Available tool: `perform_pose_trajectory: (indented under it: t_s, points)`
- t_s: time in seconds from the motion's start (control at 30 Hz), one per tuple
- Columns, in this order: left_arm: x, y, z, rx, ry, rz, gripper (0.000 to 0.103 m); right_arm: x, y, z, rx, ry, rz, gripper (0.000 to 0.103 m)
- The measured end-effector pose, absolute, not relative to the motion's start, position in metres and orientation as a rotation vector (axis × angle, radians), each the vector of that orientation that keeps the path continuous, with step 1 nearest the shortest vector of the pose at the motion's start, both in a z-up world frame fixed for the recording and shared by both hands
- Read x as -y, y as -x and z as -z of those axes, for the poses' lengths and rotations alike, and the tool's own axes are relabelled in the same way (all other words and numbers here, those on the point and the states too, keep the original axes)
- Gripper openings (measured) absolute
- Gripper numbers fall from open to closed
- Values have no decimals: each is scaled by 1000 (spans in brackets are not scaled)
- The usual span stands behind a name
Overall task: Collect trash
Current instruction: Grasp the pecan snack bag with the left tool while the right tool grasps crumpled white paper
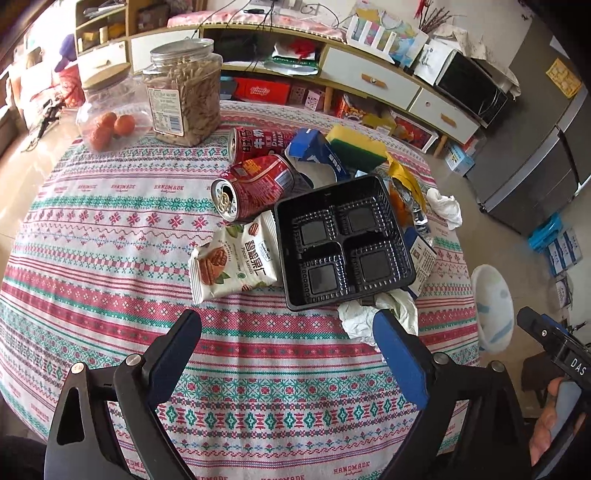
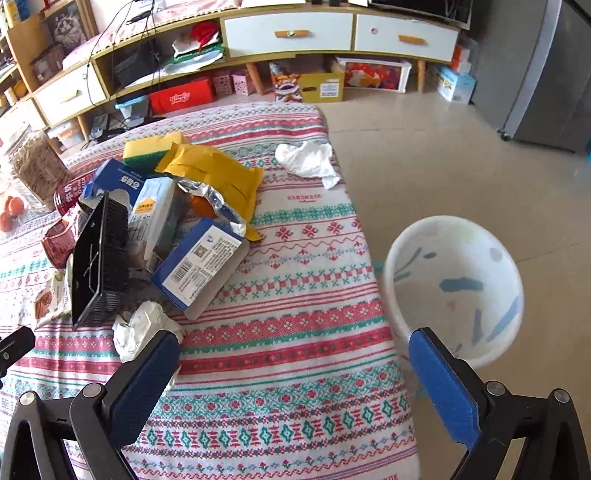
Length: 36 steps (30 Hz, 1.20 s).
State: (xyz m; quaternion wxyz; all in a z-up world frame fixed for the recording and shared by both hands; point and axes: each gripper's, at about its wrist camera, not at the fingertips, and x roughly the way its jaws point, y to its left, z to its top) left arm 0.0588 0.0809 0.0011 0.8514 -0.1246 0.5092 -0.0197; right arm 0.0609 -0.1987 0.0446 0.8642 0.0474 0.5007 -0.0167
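Trash lies in a heap on the patterned tablecloth (image 1: 110, 258): a black plastic tray (image 1: 343, 243), a pecan snack bag (image 1: 232, 258), two red cans (image 1: 251, 184), a blue carton (image 2: 199, 266), a yellow foil bag (image 2: 218, 181), a sponge (image 1: 354, 146) and crumpled tissues (image 1: 369, 314) (image 2: 306, 158). My left gripper (image 1: 288, 354) is open and empty, just short of the tray. My right gripper (image 2: 295, 373) is open and empty over the table's right edge, its left finger (image 2: 144, 384) next to the near tissue (image 2: 144, 325). A white bin (image 2: 458, 288) stands on the floor beside the table.
A jar of seeds (image 1: 184, 92) and a jar with oranges (image 1: 107, 118) stand at the table's far left. A long low cabinet (image 2: 288, 33) with boxes under it runs along the back wall. A grey fridge (image 1: 546, 147) stands at right.
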Motion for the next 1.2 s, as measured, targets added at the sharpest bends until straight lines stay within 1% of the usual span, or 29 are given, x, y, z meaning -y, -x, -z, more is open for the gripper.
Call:
perform_pose_trajectory:
  t_s: [0.07, 0.13, 0.17, 0.23, 0.27, 0.3, 0.33, 0.4, 0.43, 0.53, 0.67, 0.73, 0.8, 0.87, 0.9, 0.93, 0.97, 1.03, 1.1, 1.13, 1.2]
  points:
    - [-84, -72, -3, -1094, 300, 71, 90, 201, -77, -44, -1061, -105, 25, 102]
    - [-87, -89, 0, -1134, 341, 100, 75, 199, -97, -41, -1093, -115, -7, 102]
    - [-88, -97, 2, -1149, 366, 117, 72, 197, -108, -40, -1109, -126, -43, 102]
    - [-89, -111, 12, -1180, 406, 129, 58, 192, -130, -34, -1143, -152, -106, 101]
    - [-89, -116, 19, -1197, 414, 126, 54, 191, -138, -29, -1159, -168, -117, 101]
    - [-88, -119, 27, -1219, 419, 124, 49, 190, -144, -23, -1172, -188, -123, 101]
    - [-88, -118, 35, -1237, 431, 129, 46, 189, -148, -17, -1177, -205, -131, 100]
    - [-87, -114, 52, -1271, 474, 145, 44, 185, -146, 0, -1212, -225, -159, 99]
    - [-87, -112, 58, -1284, 497, 148, 41, 184, -145, 8, -1238, -241, -168, 96]
    - [-86, -112, 70, -1292, 534, 143, 38, 180, -145, 22, -1289, -315, -205, 90]
    - [-83, -111, 72, -1279, 541, 144, 36, 178, -136, 27, -1319, -444, -267, 85]
    - [-86, -109, 69, -1277, 565, 145, 36, 168, -129, 32, -1339, -436, -308, 84]
    - [-97, -106, 64, -1272, 596, 144, 36, 154, -125, 35, -1349, -400, -346, 80]
    - [-108, -106, 57, -1253, 593, 118, 36, 141, -122, 40, -1359, -377, -384, 71]
    - [-115, -107, 53, -1235, 582, 89, 36, 134, -121, 43, -1370, -368, -402, 69]
    - [-122, -108, 51, -1217, 570, 56, 36, 128, -120, 47, -1383, -359, -418, 63]
    - [-128, -109, 49, -1202, 559, 22, 36, 122, -119, 51, -1392, -350, -427, 54]
    - [-140, -112, 48, -1184, 552, -28, 37, 111, -119, 57, -1408, -308, -423, 43]
    - [-145, -116, 53, -1200, 537, -51, 37, 106, -117, 57, -1404, -276, -408, 40]
    - [-146, -118, 58, -1222, 531, -55, 37, 106, -116, 53, -1400, -284, -417, 31]
    - [-150, -120, 69, -1255, 548, -62, 37, 110, -113, 41, -1380, -304, -433, 29]
